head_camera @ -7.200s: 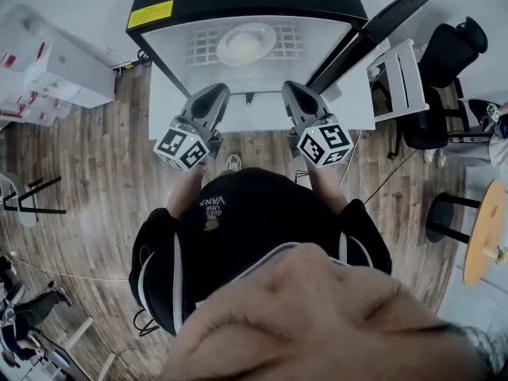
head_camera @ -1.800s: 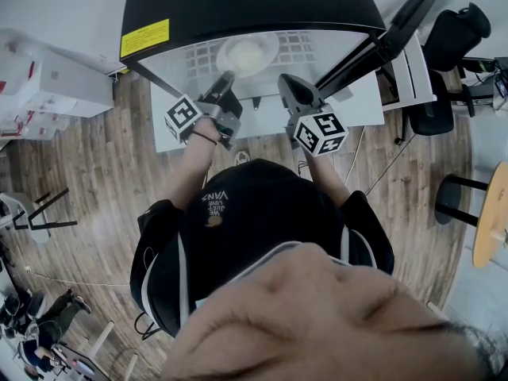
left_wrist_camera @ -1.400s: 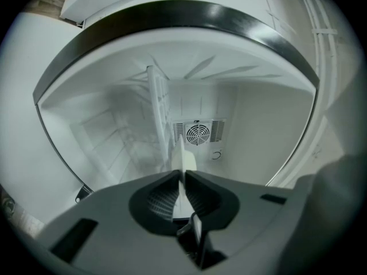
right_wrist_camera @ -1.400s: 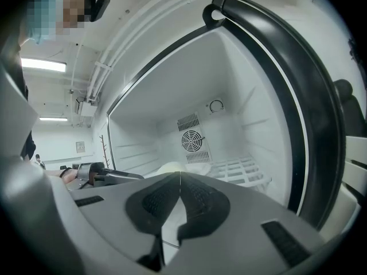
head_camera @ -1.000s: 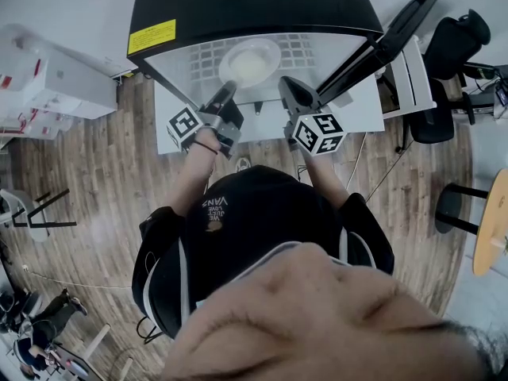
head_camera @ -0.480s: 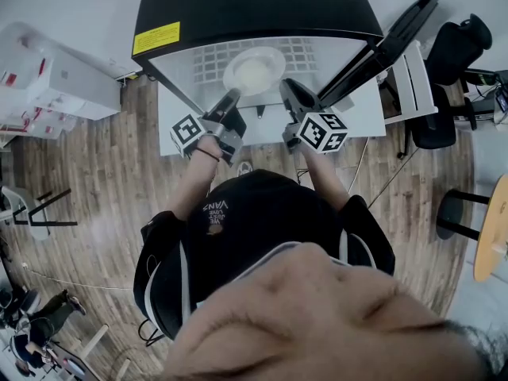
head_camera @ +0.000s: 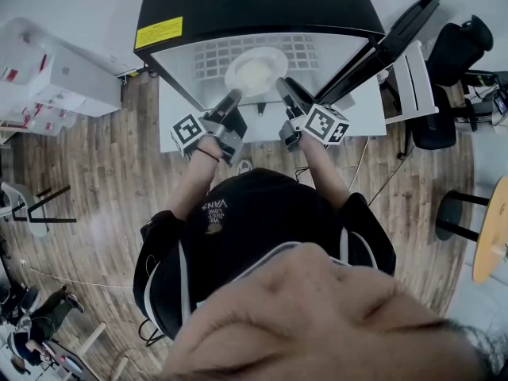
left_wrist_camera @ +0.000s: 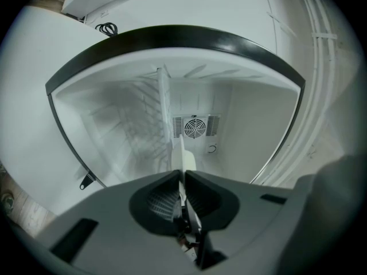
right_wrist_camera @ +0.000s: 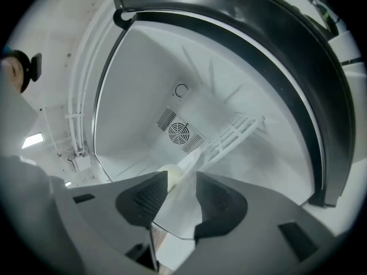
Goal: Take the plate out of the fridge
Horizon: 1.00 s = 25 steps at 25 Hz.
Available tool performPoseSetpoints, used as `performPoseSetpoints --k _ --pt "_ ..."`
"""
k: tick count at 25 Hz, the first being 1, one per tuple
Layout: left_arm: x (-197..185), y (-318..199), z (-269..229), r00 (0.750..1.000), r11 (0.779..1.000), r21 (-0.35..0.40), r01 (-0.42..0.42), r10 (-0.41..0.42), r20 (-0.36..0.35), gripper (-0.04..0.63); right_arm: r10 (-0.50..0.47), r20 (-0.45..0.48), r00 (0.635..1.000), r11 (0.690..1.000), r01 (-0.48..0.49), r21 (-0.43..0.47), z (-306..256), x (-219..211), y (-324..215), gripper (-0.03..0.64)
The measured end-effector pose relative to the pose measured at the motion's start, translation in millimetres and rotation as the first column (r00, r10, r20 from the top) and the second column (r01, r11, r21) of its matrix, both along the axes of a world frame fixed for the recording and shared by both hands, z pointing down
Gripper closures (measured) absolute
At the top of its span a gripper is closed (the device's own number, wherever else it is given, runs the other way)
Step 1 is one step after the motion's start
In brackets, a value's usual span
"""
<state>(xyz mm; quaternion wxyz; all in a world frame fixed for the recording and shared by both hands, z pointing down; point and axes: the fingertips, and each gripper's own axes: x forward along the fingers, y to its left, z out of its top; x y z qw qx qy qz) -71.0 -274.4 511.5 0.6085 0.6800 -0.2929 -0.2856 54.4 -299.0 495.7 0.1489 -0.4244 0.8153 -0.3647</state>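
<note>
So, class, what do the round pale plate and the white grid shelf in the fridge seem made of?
The round pale plate looks like glazed ceramic, possibly melamine: smooth, even surface, thin rim. The white grid shelf looks like coated metal wire, maybe plastic: thin crossing bars, matte white.

Left gripper (left_wrist_camera: 182,175) jaws tight on plate (left_wrist_camera: 186,159)

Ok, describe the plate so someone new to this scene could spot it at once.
Find the black-topped fridge with its door swung open. Inside its white cavity runs a wire shelf, and on it sits the plate: the only round, pale, solid disc against the shelf's grid.
</note>
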Motion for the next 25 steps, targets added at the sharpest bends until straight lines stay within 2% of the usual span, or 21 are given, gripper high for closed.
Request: performPoseSetpoints --k 7,13,16,25 --pt "2.8 2.7 -2.0 1.0 1.0 0.005 -0.016 0.016 -0.009 0.554 -0.02 0.127 0.992 0.998 0.028 -0.059 5.9 -5.6 -4.4 0.472" --pt "3.9 3.3 -6.5 1.0 1.0 0.005 -0.024 0.024 -0.016 0.554 -0.02 0.136 0.991 0.998 0.029 -0.06 3.7 -7.3 -6.5 0.477" --pt "4.0 3.7 -6.3 1.0 1.0 0.009 -0.029 0.029 -0.006 0.554 -0.029 0.135 0.99 0.998 0.037 -0.052 1.3 -8.8 -6.2 0.512" --pt "3.6 3.2 -7.3 0.999 0.999 0.019 -0.033 0.033 -0.003 0.554 -0.034 0.167 0.985 0.997 0.045 -0.063 2.0 -8.9 -4.8 0.526"
